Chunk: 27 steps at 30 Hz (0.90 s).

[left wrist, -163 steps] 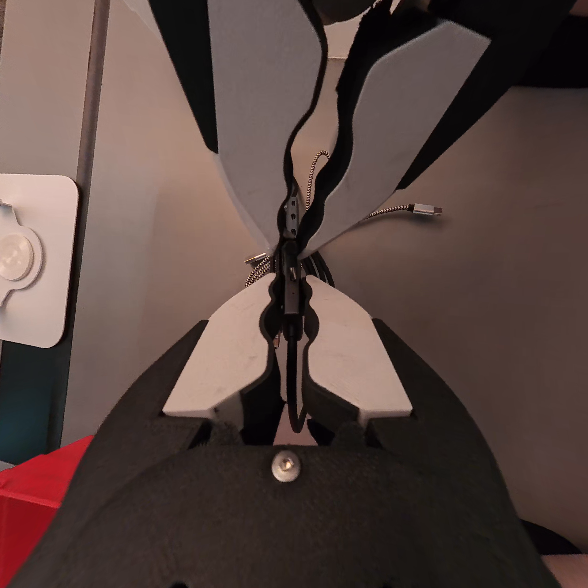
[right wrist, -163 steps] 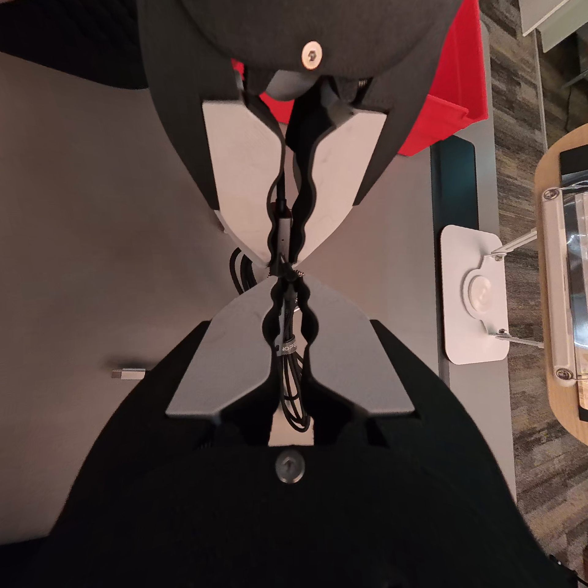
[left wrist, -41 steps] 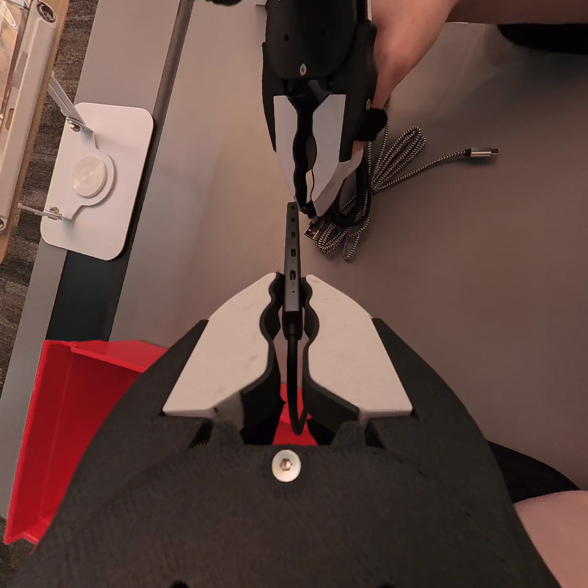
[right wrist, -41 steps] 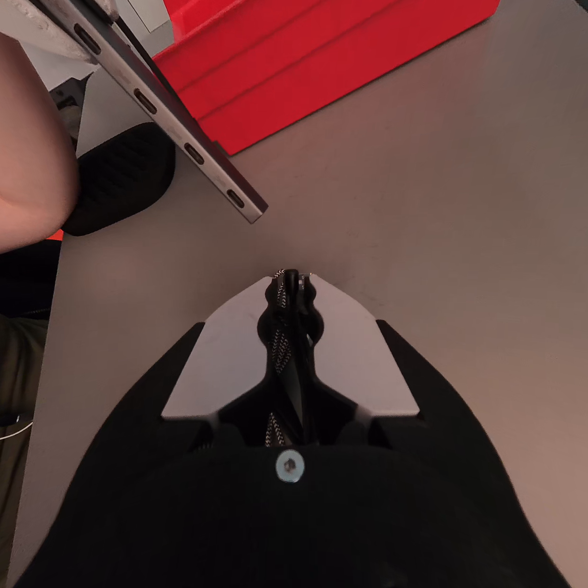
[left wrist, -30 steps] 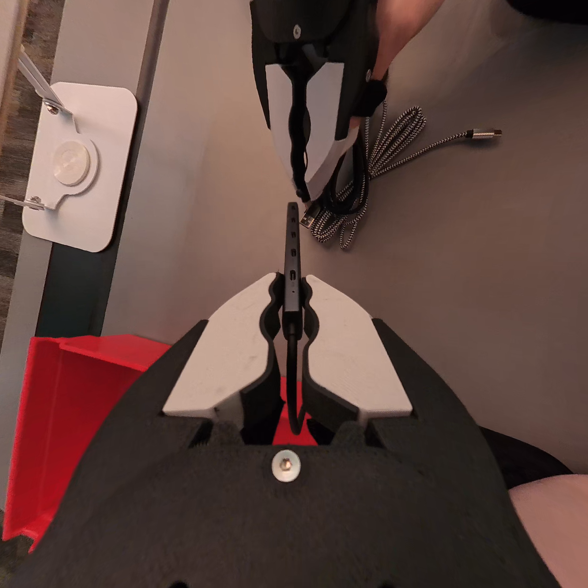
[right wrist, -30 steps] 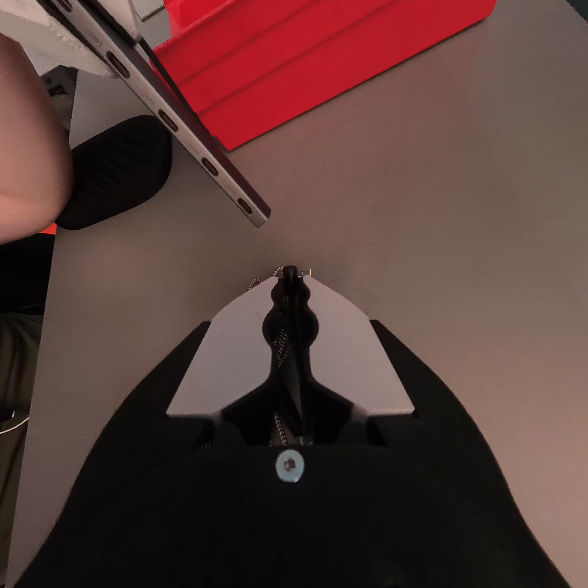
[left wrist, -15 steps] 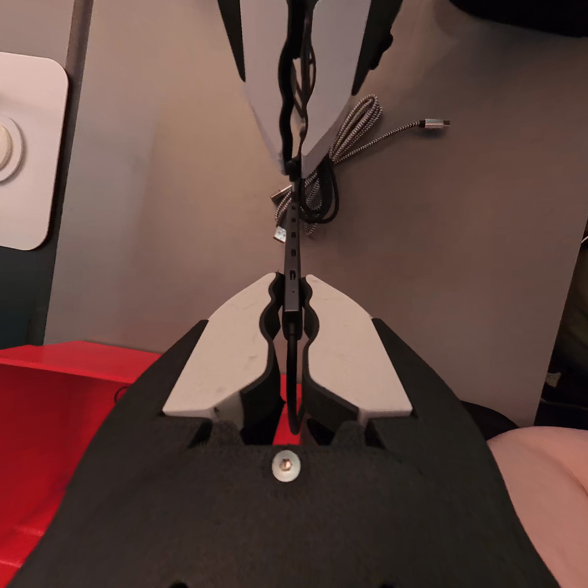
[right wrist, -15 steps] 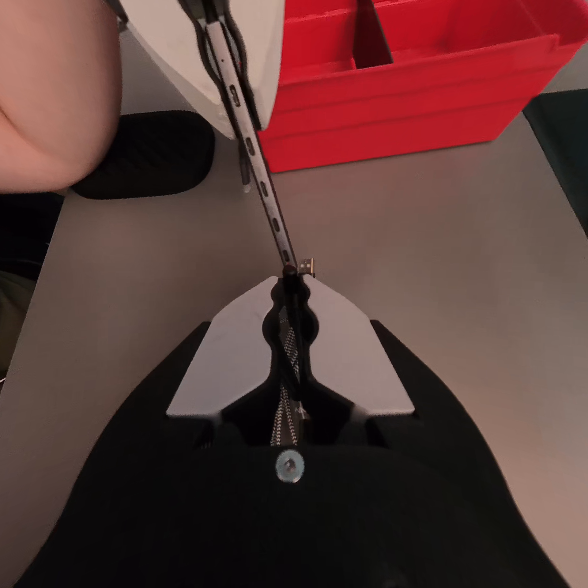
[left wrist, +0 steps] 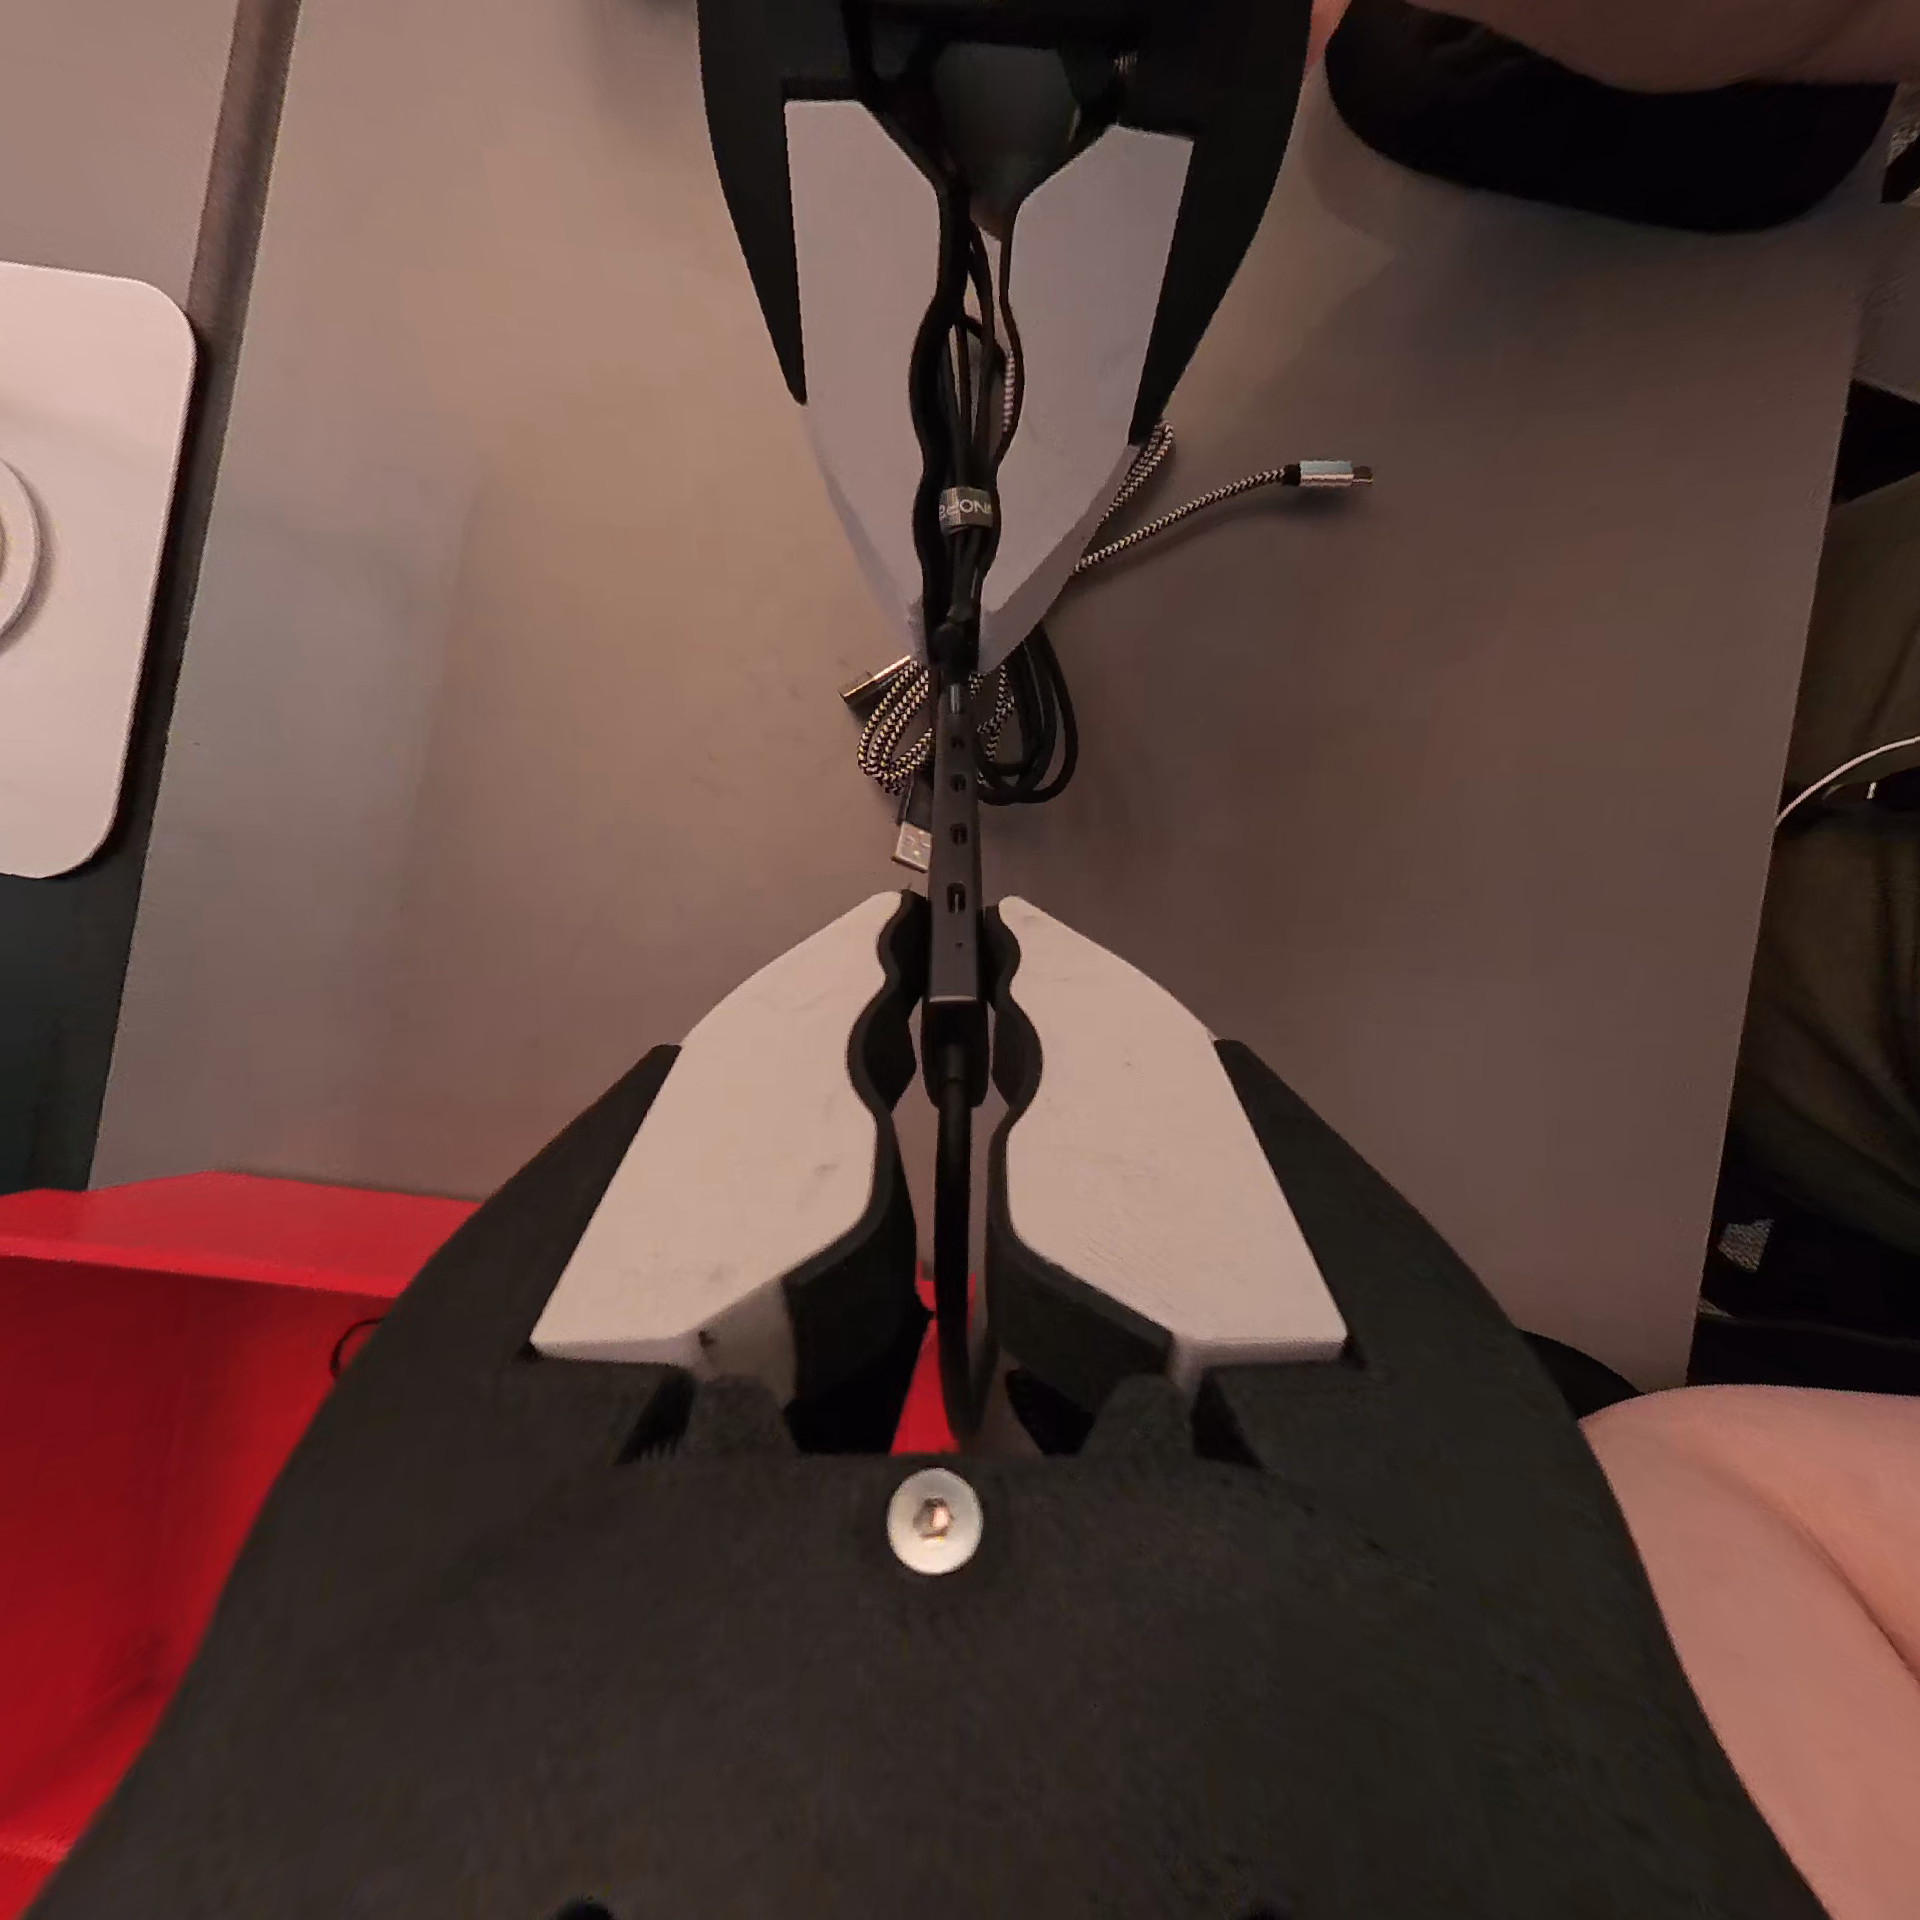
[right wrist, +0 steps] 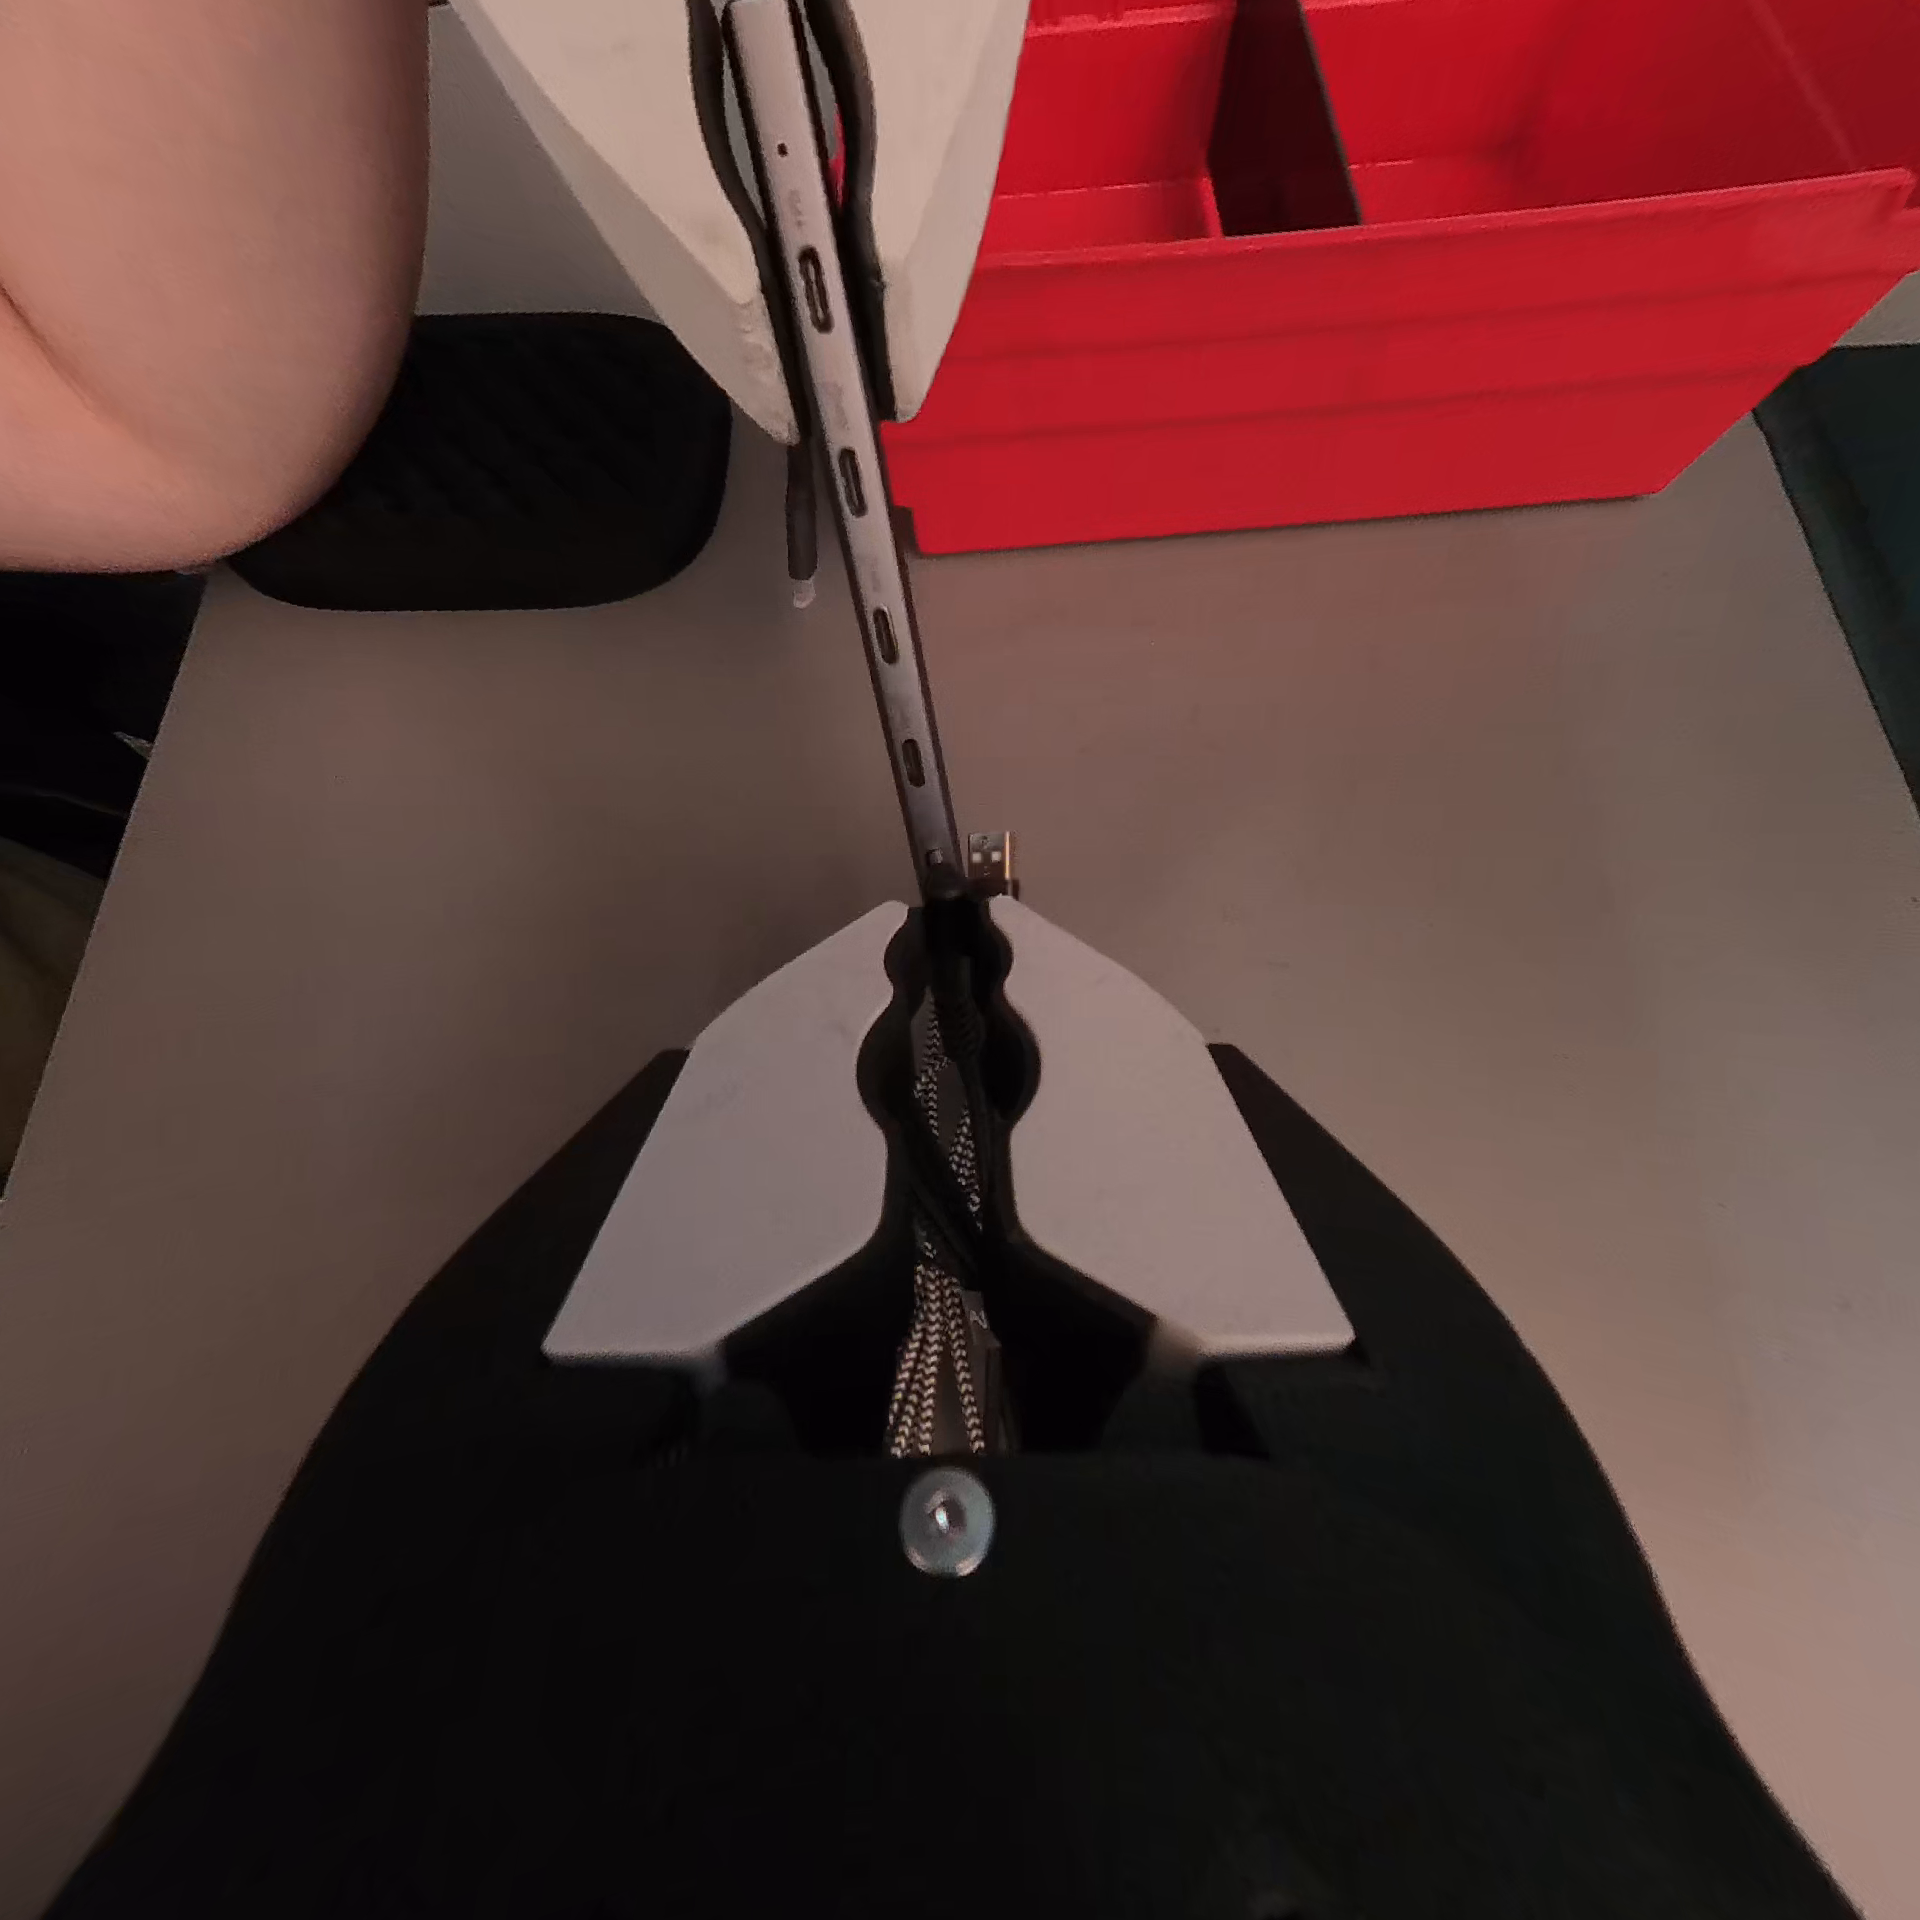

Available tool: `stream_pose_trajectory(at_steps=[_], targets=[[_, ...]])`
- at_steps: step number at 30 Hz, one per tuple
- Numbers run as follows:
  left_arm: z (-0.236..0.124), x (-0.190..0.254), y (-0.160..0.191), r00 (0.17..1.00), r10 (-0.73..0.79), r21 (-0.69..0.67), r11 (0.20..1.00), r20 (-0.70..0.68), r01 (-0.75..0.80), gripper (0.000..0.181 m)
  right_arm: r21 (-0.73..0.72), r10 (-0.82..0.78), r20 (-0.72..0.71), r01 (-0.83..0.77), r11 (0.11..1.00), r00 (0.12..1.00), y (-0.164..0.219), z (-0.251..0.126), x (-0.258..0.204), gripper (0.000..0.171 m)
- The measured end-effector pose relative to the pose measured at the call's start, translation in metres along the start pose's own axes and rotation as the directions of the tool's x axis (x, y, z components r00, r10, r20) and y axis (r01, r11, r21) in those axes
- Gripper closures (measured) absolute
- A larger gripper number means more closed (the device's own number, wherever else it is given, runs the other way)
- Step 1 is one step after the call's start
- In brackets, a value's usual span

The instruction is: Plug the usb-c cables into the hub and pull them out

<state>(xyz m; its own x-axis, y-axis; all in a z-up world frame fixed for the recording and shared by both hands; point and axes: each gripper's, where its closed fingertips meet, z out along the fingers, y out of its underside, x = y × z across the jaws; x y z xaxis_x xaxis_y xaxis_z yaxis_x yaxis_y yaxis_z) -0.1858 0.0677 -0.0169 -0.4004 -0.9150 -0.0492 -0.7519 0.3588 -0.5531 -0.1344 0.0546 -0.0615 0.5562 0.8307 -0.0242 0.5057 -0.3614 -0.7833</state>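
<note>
My left gripper [left wrist: 954,906] is shut on a slim dark grey hub [left wrist: 956,821], held edge-on above the table, its row of ports facing up. The hub's own black lead [left wrist: 956,1195] runs back between my fingers. My right gripper [right wrist: 948,910] is shut on a black USB-C cable plug [right wrist: 948,883] whose tip touches the far end of the hub [right wrist: 883,623]. In the left wrist view the right gripper [left wrist: 956,644] comes in from the top, tip to tip with the hub. A braided black-and-white cable [left wrist: 1143,520] lies coiled on the table beneath, its USB-A plug [right wrist: 992,854] showing.
A red divided bin [right wrist: 1351,343] stands on the grey table [right wrist: 1351,831] behind the left gripper. A black pad [right wrist: 488,457] lies by a person's bare arm [right wrist: 187,260]. A white plate [left wrist: 73,571] lies off the table's left edge. Tip to tip, the grippers are about 8 cm apart.
The two grippers have closed the gap: the right gripper's plug moved from beside the hub's tip to touching its end. The left gripper has kept hold of the hub.
</note>
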Motion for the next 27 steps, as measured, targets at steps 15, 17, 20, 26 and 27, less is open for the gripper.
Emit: stream_pose_trajectory(at_steps=[15, 17, 20, 26, 27], targets=[[-0.025, -0.010, -0.030, 0.997, -0.063, 0.266, 0.961, -0.035, 0.070, 0.172, 0.122, 0.042, -0.021, -0.039, 0.992, 0.999, -0.018, -0.006, 0.004, 0.162], [-0.029, -0.009, -0.034, 0.997, -0.061, 0.304, 0.950, -0.045, 0.072, 0.172, 0.146, 0.051, -0.007, -0.049, 0.988, 0.999, -0.022, -0.007, 0.002, 0.162], [-0.037, -0.008, -0.041, 0.997, -0.042, 0.364, 0.929, -0.059, 0.061, 0.172, 0.178, 0.061, -0.008, -0.059, 0.982, 0.998, -0.028, -0.011, 0.002, 0.162], [-0.048, -0.006, -0.044, 0.997, -0.023, 0.424, 0.904, -0.071, 0.051, 0.172, 0.217, 0.073, -0.001, -0.071, 0.974, 0.997, -0.036, -0.019, 0.001, 0.162], [-0.049, -0.005, -0.044, 0.997, -0.023, 0.425, 0.904, -0.069, 0.051, 0.172, 0.218, 0.072, -0.007, -0.068, 0.974, 0.997, -0.036, -0.020, 0.001, 0.162]])
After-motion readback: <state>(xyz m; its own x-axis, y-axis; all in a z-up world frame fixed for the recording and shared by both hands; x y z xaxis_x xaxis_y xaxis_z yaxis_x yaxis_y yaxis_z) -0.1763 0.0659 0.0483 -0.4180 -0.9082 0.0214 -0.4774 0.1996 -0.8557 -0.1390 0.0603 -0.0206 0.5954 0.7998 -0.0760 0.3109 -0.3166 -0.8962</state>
